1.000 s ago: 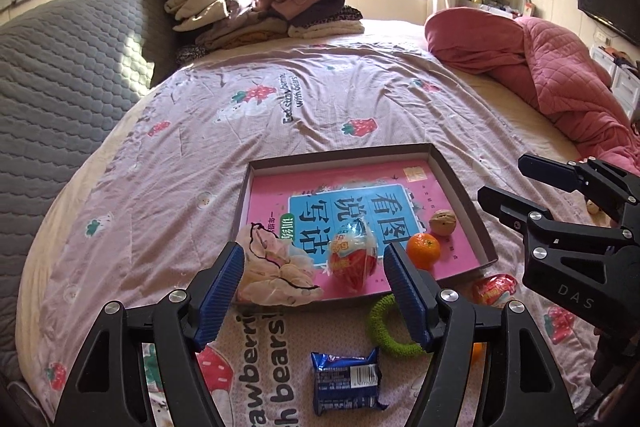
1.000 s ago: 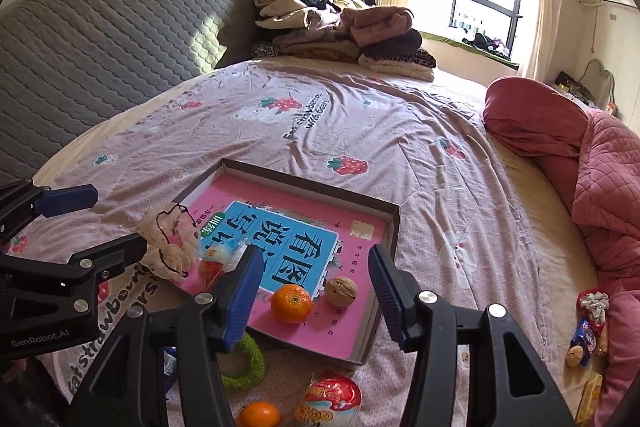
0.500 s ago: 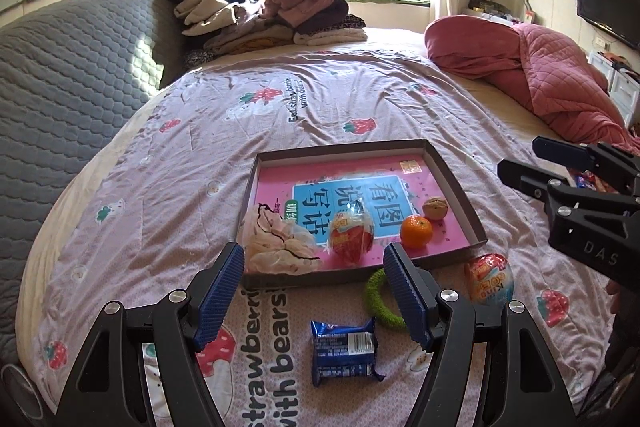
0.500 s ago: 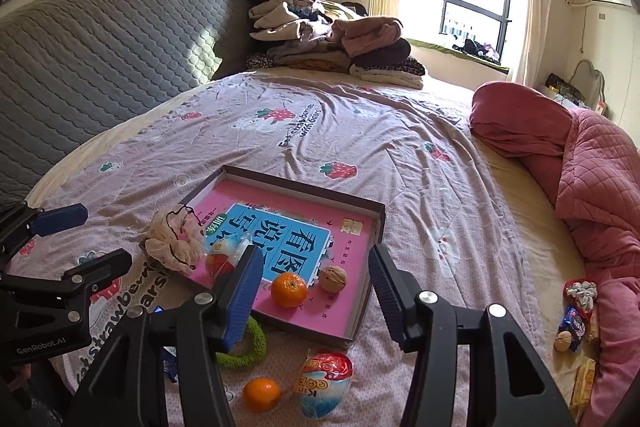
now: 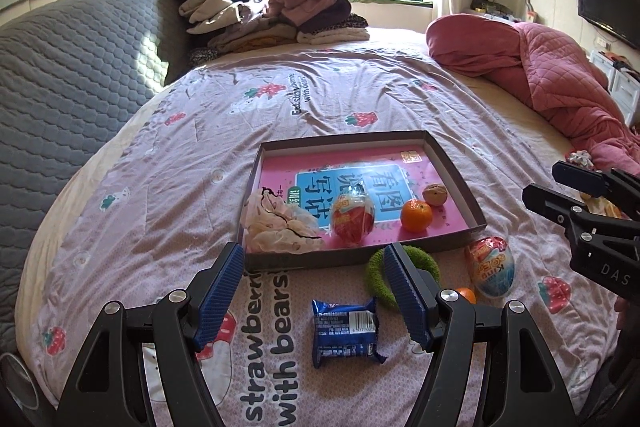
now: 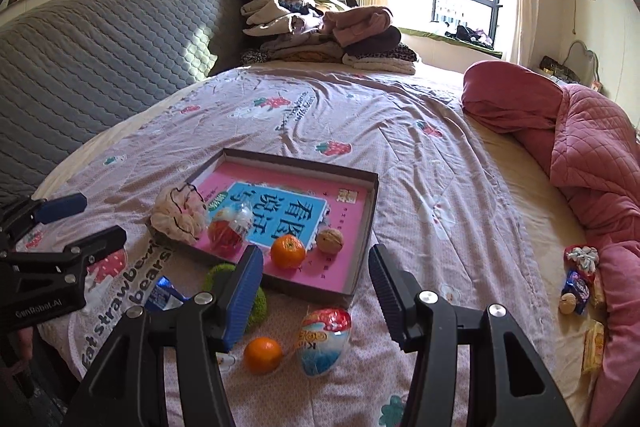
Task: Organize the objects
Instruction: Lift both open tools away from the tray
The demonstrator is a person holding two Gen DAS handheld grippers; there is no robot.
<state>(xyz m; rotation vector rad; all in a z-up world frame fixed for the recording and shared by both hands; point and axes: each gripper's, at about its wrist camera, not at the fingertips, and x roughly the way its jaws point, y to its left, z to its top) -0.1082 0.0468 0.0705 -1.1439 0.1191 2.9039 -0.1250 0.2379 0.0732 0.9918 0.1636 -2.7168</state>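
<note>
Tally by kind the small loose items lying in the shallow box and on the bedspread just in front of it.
Oranges: 2, in the box, on the bedspread
Foil-wrapped eggs: 2, in the box, outside
Walnut: 1
Cloth bundle: 1
Green ring: 1
Blue snack packet: 1
Total: 8

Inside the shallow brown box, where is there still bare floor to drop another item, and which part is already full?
The far half of the shallow brown box is bare, from the far wall down to the walnut. The near edge is crowded: crumpled pale cloth, red foil egg, orange tangerine. Both grippers, left and right, are empty.
</note>
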